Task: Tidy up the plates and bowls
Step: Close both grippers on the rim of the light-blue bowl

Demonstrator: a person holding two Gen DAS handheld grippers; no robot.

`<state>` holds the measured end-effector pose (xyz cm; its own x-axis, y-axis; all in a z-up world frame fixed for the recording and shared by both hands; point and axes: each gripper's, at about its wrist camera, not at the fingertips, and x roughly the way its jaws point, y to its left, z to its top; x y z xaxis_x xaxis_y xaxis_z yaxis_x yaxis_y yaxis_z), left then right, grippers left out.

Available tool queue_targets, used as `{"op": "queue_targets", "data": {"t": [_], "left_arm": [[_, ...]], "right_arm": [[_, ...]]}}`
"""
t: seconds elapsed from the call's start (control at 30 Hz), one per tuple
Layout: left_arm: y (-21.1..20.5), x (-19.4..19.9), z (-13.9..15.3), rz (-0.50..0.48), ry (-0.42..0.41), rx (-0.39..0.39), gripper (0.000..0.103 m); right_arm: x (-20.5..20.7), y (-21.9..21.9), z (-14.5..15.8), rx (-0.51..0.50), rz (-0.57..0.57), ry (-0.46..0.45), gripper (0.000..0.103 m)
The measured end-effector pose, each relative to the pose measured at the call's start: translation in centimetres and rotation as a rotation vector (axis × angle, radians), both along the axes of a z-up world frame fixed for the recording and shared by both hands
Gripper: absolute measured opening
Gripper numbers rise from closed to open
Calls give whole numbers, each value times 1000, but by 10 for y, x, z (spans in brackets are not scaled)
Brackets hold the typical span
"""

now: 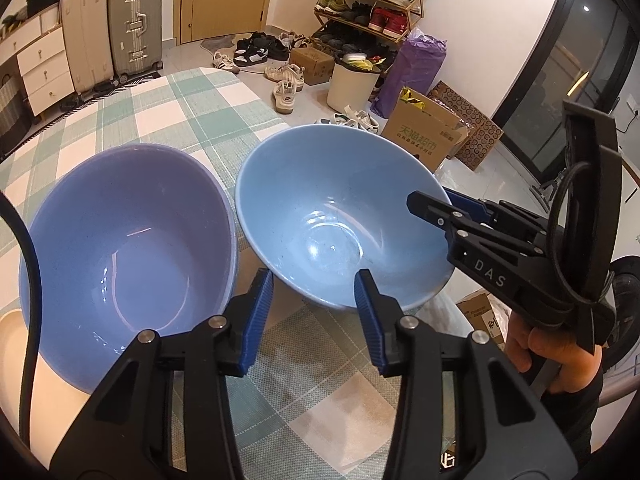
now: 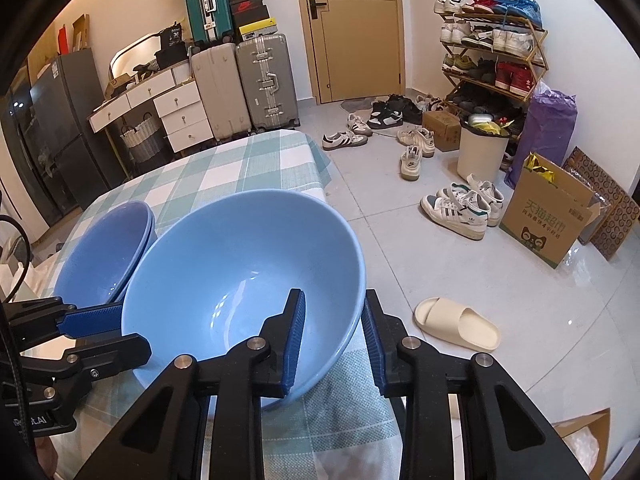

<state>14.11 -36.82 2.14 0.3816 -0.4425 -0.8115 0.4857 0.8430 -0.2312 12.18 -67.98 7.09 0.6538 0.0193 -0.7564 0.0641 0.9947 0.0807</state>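
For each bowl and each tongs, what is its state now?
Light blue bowl: tilted, rim between the right tongs' fingers.
Purple bowl: upright on the table, empty, free.
Right tongs: astride the light blue bowl's rim, with a gap.
Left tongs: open, holding nothing.

Right wrist: light blue bowl between our fingers

Our right gripper (image 2: 334, 338) straddles the light blue bowl's (image 2: 240, 268) near rim, one finger inside, one outside; the darker blue bowls (image 2: 102, 252) sit just left on the checked tablecloth (image 2: 240, 160).
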Motion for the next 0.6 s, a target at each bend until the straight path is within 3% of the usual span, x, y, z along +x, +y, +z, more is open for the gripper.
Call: {"op": "queue_targets", "data": {"t": [0.37,0.4,0.43,0.5,0.6], "left_arm": [[6,-2,8,-3,-29,-12,39],[6,-2,9,-5,-33,-13,38],[6,-4,11,-21,-36,-30,28],[3,-8,15,-85,-19,-89,26],[-9,-16,21,-108,-75,-47,26]], "right_arm": [[-9,5,10,-27,1,-20,29],[-9,5,12,-30,2,-23,29],[-10,6,13,-31,3,-27,29],[-13,11,18,-2,43,-49,28],[-12,30,23,-102,72,-55,28]]}}
